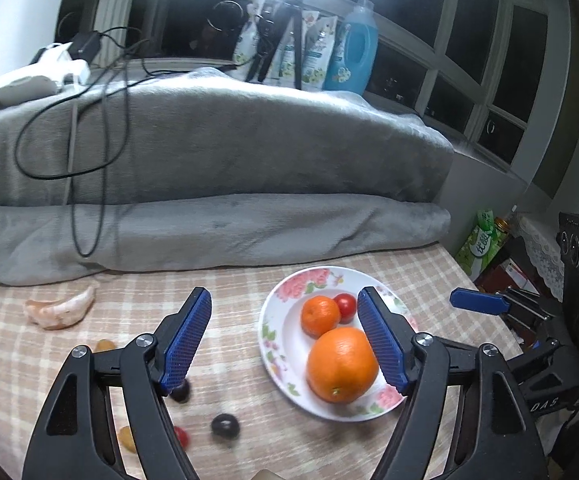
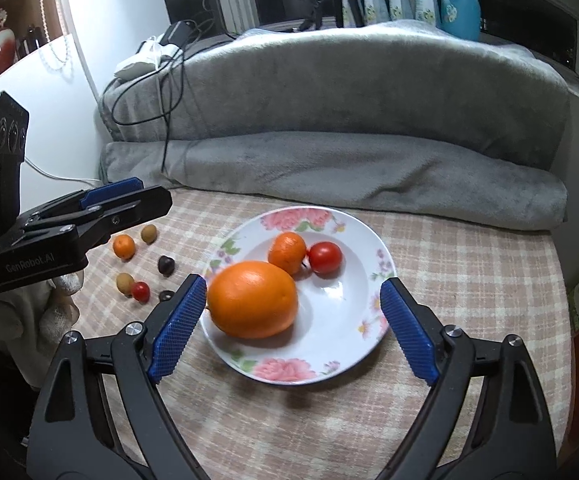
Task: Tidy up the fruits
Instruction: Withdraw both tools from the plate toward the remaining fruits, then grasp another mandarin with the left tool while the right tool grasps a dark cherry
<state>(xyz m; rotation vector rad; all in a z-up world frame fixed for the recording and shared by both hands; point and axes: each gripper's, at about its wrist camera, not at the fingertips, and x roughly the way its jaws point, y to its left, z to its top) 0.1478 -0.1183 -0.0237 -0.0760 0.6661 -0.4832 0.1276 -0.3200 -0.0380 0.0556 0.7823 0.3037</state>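
Orange (image 2: pixel 252 299) seated in plate (image 2: pixel 353 312); both tools (image 1: pixel 285 340) (image 2: pixel 289 330) released, empty. Next: small fruit at left (image 2: pixel 140 291) to be collected.

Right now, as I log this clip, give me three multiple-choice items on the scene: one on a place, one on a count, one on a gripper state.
1. Where does the big orange lie?
A. On the floral plate
B. On the grey blanket
C. On the checked cloth beside the plate

2. How many fruits are on the plate?
A. One
B. Three
C. Five

3. How is the right gripper?
A. Shut on the orange
B. Shut on the plate rim
C. Open, holding nothing

Key: 1 A, it rests inside the rim. 2 B, the orange, a small mandarin and a red tomato. 3 C, its blue pads stand wide apart, clamping nothing.
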